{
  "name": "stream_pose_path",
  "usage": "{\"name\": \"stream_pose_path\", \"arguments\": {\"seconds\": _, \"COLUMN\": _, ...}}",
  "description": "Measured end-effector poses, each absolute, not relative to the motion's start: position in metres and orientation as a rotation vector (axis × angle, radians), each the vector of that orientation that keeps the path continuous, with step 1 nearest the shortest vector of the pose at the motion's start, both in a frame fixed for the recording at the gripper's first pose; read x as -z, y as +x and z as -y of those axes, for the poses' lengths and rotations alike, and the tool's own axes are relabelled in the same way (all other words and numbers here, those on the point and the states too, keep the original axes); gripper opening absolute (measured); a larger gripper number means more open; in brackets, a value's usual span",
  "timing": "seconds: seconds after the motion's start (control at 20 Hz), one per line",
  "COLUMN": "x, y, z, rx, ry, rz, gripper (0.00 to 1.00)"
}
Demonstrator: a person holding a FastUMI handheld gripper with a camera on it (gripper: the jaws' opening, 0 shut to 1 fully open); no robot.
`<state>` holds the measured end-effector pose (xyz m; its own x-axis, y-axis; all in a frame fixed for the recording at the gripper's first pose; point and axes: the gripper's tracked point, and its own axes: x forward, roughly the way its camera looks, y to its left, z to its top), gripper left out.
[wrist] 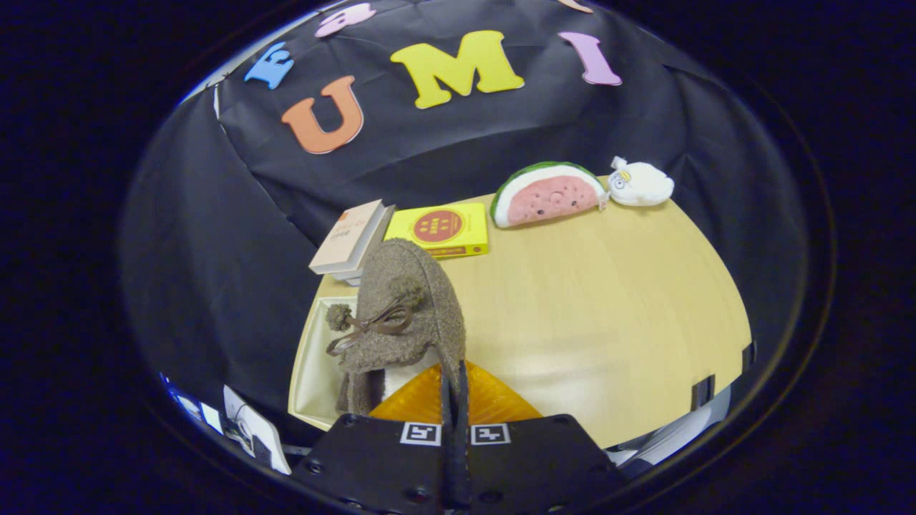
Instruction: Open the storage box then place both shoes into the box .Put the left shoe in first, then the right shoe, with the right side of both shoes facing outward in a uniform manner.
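shoe (404,307) hides much of the storage box (309,372)

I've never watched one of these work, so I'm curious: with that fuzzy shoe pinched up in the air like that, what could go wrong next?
1. The gripper pinches only a thin edge of the brown fuzzy shoe; it could slip out.
2. The shoe hangs over the open storage box near its rim, so it might catch there or land askew.
3. The dangling pom-pom lace could snag on the box.
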<state>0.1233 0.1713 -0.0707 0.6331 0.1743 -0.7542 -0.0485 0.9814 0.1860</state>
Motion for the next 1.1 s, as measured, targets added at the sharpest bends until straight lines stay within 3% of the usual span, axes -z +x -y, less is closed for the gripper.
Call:
{"name": "stream_pose_path", "arguments": {"seconds": 0.3, "x": 0.099, "y": 0.13, "z": -0.26, "rx": -0.162, "ry": 0.177, "rz": -0.838, "gripper": 0.01}}
{"name": "stream_pose_path", "arguments": {"seconds": 0.75, "x": 0.15, "y": 0.143, "z": -0.269, "rx": 0.008, "ry": 0.151, "rz": -0.691, "gripper": 0.02}}
{"name": "stream_pose_path", "arguments": {"seconds": 1.1, "x": 0.169, "y": 0.134, "z": -0.272, "rx": 0.023, "ry": 0.066, "rz": -0.623, "gripper": 0.04}}
